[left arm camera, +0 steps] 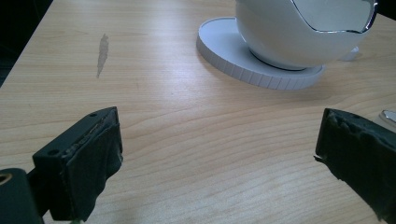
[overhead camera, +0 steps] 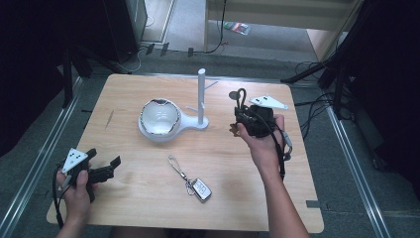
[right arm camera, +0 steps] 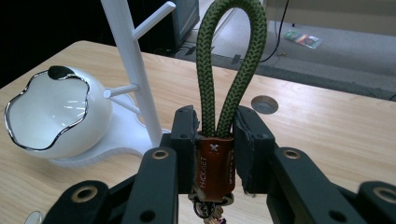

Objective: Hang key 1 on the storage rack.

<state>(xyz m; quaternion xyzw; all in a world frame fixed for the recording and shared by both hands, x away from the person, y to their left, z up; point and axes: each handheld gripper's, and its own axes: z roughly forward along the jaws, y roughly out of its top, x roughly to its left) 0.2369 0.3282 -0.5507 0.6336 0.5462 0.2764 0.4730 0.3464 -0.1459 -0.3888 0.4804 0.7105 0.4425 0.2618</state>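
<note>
Right tongs (right arm camera: 214,140) clamp green cord keyring (right arm camera: 229,70); left tongs (left arm camera: 215,158) spread.

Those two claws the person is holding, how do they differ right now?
The left claw is open, with nothing between its jaws, low by the table's near left corner. The right claw is shut on a green cord loop with a brown leather tab, held up beside the white peg stand. Both are black and hand-held.

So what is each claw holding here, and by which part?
The right claw grips a keychain by its brown leather band, green cord loop standing up. The left claw is open and holds nothing.
</note>
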